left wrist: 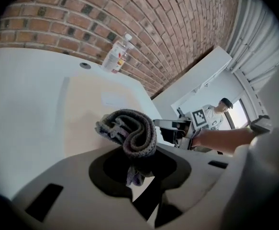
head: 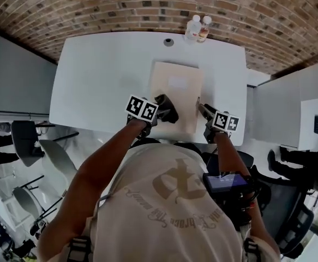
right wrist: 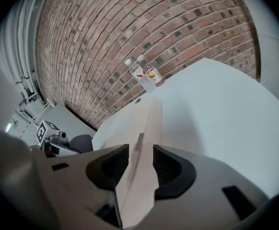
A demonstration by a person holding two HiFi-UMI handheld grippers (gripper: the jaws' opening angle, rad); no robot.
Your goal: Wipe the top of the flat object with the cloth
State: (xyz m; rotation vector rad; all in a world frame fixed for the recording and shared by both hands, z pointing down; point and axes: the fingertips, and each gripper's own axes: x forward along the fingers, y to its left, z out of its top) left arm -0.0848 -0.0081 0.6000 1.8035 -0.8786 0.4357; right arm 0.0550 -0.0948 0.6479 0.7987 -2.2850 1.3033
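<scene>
Grey knitted cloth (left wrist: 129, 134) is bunched in the clamped jaws of the left gripper (left wrist: 139, 172), over the flat beige board (head: 176, 83) at its 8 o'clock edge. At the board's 4 o'clock edge the right gripper (head: 202, 109) is closed on the board. The board lies on a white table (head: 104, 75), and two bottles (head: 198, 28) stand at 1 o'clock from it.

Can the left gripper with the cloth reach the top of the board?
Probably yes: the left gripper holds the cloth over the near corner of the board, with nothing between them.
</scene>
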